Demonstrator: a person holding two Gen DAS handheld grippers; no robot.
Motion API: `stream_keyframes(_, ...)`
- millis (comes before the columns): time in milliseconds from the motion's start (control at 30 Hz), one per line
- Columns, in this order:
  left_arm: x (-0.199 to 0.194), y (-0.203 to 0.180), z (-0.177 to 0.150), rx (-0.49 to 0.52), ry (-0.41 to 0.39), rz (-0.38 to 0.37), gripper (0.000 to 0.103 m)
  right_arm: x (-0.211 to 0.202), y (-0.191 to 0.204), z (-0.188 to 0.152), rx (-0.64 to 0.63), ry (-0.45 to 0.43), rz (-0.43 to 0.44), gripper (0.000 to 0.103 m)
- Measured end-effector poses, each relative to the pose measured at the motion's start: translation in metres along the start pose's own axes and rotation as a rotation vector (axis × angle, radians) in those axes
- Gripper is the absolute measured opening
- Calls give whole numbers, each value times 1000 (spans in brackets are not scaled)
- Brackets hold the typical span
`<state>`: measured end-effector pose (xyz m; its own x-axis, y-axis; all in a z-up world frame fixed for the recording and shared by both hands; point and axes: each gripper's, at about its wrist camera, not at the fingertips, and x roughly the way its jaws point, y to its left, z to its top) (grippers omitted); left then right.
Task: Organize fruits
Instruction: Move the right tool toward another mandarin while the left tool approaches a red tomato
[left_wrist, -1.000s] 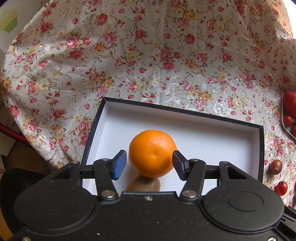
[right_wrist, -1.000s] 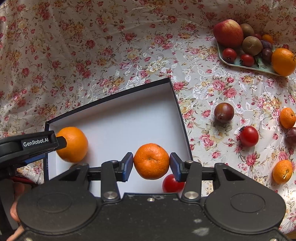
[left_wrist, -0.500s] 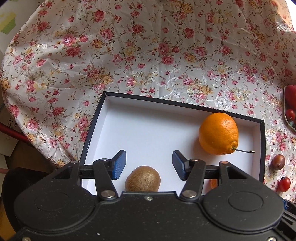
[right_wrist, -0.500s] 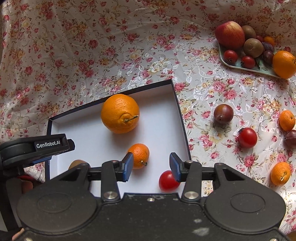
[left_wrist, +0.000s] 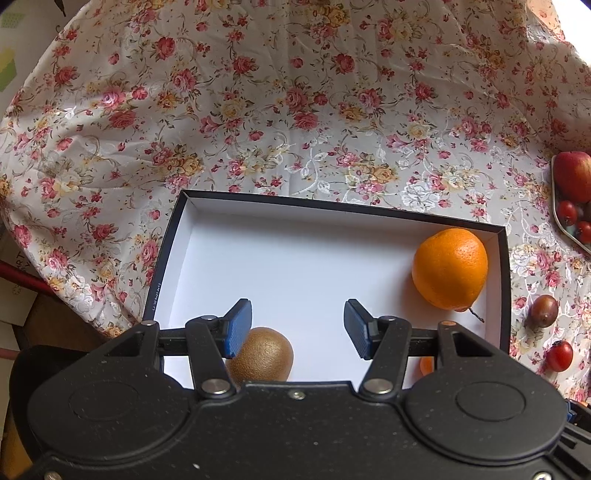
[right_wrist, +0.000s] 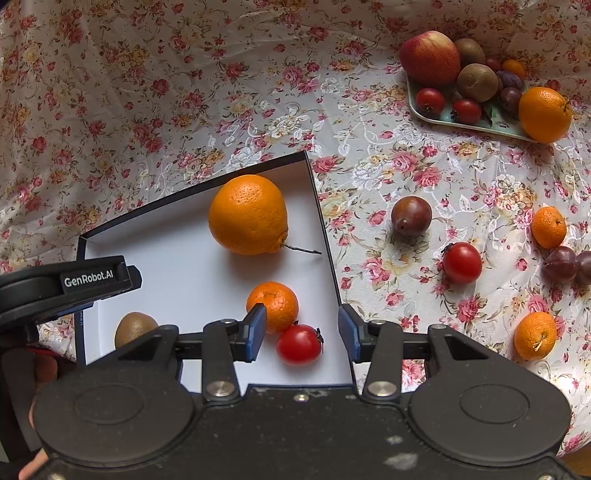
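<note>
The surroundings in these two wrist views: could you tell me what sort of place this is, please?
Probably a home table: a flowered tablecloth covers it, a tray holds mixed fruit, and a white-lined box takes the sorted pieces.

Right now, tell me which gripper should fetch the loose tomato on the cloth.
Right. The right gripper is open and empty beside the box's right wall, nearer the tomato; the left gripper hovers across the box.

Floral tablecloth (right_wrist: 155, 92) bears box (right_wrist: 325, 236), tray (right_wrist: 436, 117), perhaps plums (right_wrist: 411, 215).

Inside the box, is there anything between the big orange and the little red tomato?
Yes: in the right wrist view a small mandarin sits between the big orange and the tomato, close against the tomato.
</note>
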<state>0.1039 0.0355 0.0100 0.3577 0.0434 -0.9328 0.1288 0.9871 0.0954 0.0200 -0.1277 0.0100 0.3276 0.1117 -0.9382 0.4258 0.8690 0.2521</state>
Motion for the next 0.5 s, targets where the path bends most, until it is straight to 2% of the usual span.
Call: stream_keyframes(500,-19,-67,-3,136,-38,-33,61,-29,-56,-1,74,-17,-45,47)
